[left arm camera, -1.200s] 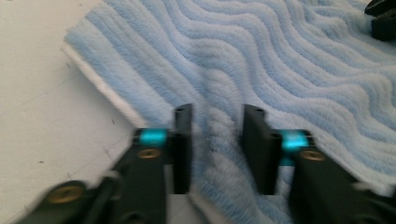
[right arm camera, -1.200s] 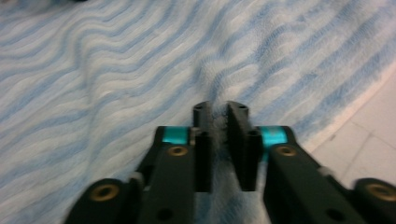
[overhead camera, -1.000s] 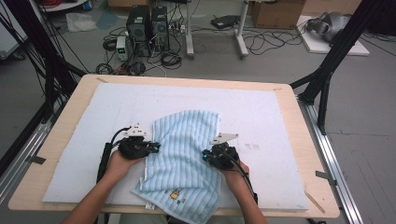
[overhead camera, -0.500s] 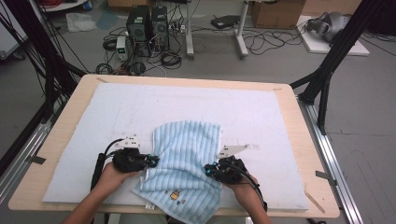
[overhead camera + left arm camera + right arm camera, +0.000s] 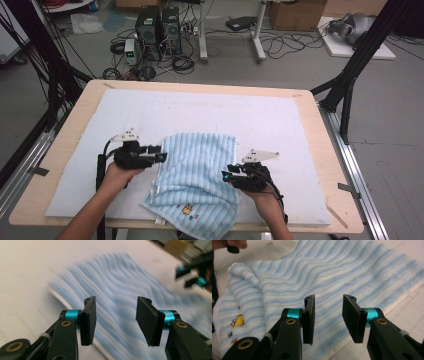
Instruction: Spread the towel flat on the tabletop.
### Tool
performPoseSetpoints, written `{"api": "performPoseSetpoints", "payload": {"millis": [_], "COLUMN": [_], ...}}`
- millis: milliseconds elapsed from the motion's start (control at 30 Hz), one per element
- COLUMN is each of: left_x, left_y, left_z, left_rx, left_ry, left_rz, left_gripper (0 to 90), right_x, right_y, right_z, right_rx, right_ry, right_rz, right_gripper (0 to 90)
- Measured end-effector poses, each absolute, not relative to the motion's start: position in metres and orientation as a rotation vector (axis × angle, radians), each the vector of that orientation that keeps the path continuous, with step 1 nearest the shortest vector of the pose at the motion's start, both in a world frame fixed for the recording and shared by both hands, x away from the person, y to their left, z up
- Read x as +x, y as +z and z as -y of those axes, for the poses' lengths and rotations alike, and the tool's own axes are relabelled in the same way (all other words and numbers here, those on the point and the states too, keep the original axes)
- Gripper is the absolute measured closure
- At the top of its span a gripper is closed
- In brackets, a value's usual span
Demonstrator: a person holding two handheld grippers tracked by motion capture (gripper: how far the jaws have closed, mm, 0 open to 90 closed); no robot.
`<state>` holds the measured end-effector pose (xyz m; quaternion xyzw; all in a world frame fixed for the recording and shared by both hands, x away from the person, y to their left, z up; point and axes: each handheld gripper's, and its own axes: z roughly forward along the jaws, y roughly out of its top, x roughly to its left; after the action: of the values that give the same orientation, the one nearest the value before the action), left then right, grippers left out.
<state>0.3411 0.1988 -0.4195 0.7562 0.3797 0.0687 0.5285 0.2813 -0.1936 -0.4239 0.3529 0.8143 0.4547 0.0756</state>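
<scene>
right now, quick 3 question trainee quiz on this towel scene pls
1. True or false: the left gripper is clamped on the striped towel.
2. On what does the towel lie? A) bare wood B) white mat C) the floor
3. Near which end of the towel is the small cartoon print?

Key
1. False. Its jaws stand apart with nothing between them; they have just been opening, as have those of the right gripper.
2. B, the white mat on the table.
3. The end nearest the person, which hangs over the table's front edge.
</scene>
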Motion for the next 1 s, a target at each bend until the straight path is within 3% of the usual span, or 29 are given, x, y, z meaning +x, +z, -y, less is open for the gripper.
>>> {"api": "performPoseSetpoints", "payload": {"millis": [267,467,600,800,933,1000], "left_x": [0.390,0.408,0.418,0.424,0.418,0.414], "left_y": [-0.416,-0.424,-0.436,-0.451,-0.451,-0.450], "left_z": [-0.197,-0.191,-0.190,-0.179,-0.165,-0.158], "left_rx": [1.816,1.832,1.839,1.896,1.994,2.038], "left_ry": [0.248,0.303,0.363,0.320,0.347,0.391], "left_rz": [-0.981,-1.028,-1.069,-1.072,-1.006,-0.976], "left_gripper": [53.8,54.8,60.0,62.0,61.5,54.7], "right_x": [0.289,0.297,0.303,0.307,0.306,0.305], "right_y": [-0.421,-0.416,-0.417,-0.420,-0.421,-0.421], "right_z": [0.202,0.207,0.208,0.205,0.206,0.206], "right_rx": [1.069,1.077,1.091,1.092,1.097,1.096], "right_ry": [1.354,1.359,1.354,1.337,1.336,1.335], "right_rz": [-2.392,-2.343,-2.343,-2.357,-2.358,-2.362], "right_gripper": [57.9,55.3,54.6,53.4,52.7,52.7]}}
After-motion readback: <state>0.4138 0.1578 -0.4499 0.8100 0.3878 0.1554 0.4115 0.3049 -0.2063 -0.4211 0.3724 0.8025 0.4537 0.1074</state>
